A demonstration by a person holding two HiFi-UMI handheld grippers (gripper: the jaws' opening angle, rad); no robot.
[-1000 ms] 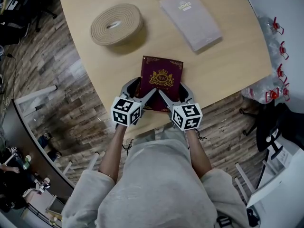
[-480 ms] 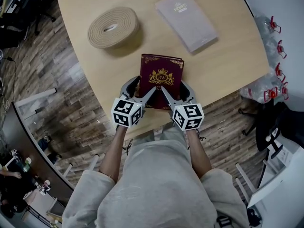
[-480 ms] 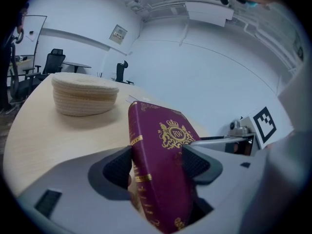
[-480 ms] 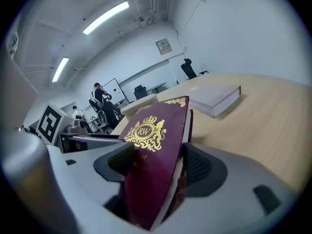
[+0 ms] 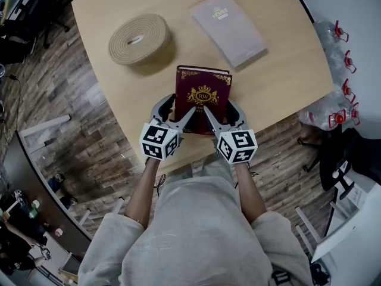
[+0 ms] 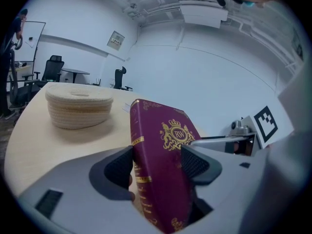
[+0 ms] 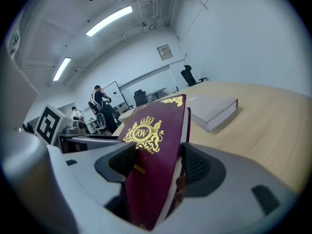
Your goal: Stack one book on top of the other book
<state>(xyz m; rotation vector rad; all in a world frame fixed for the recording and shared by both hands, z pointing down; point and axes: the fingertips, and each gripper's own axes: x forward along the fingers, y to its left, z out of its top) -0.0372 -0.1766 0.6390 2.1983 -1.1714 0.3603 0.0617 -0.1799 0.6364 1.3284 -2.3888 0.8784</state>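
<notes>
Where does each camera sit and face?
Head view: on the person's head, facing steeply down at the table; forearms, torso, left tongs, right tongs show.
Left gripper view: rides the left tongs, facing across the maroon book toward the rope coil.
Right gripper view: rides the right tongs, facing across that book toward the grey book.
Shared: both gripper views see the maroon book between their own jaws, which just closed further on it.

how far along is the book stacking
Done: the grasp. The left gripper and right gripper, whose fingers have just been closing, clamp the near end of the maroon hardcover book with a gold crest. In hand: that book, held tilted over the wooden table. Left: carrying it to the grey book lying flat farther away and setting it on top.
</notes>
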